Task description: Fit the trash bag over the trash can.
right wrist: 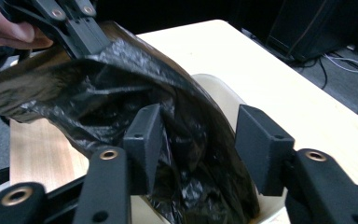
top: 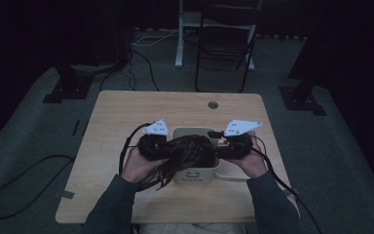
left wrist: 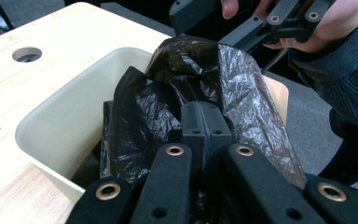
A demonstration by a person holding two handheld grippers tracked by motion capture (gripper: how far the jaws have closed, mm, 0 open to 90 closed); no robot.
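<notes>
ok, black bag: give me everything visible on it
The black bag is thin, crinkled, glossy plastic, dark brown where light passes through. It is draped over and partly into the cream bin on the table, bunched above the rim. The left claw is shut on a fold of it. The right claw stands open, film between its jaws, pads not pressing.

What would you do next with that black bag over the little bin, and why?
Probably close the right gripper on the black bag near the bin rim: its jaws stand open around the plastic, while the left gripper is shut on the bag, which bunches above the bin.
</notes>
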